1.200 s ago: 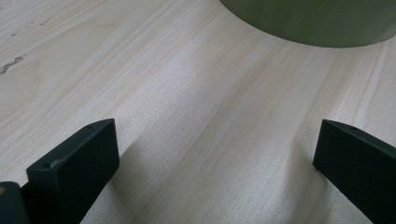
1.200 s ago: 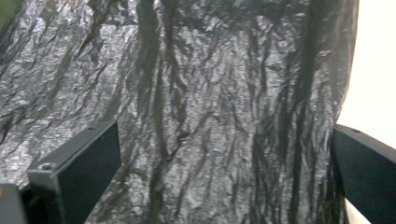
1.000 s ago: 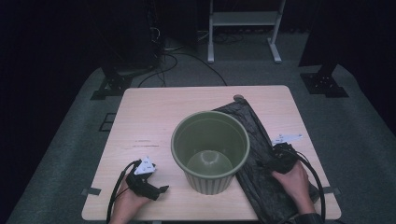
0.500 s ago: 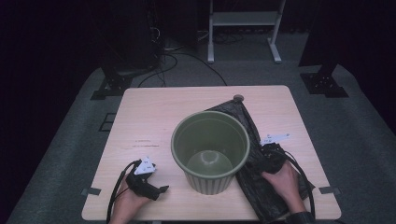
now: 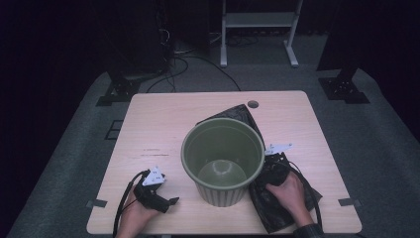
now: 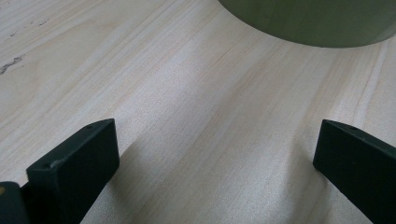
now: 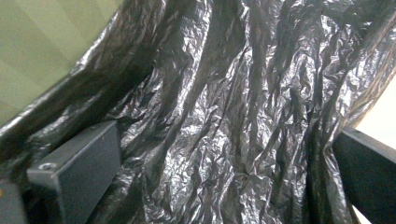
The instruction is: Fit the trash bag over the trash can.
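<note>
Now right gripper (image 5: 274, 166) has been moved down onto the black trash bag (image 7: 233, 116) beside green bin (image 5: 223, 158), jaws apart, no grasp yet. Left gripper (image 6: 210, 154) idle on table (image 5: 163, 119), jaws apart.

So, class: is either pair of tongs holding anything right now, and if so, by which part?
Nothing is held. The left tongs gape over bare table; the right tongs are open, pressed onto the black bin bag beside the green bin.
</note>
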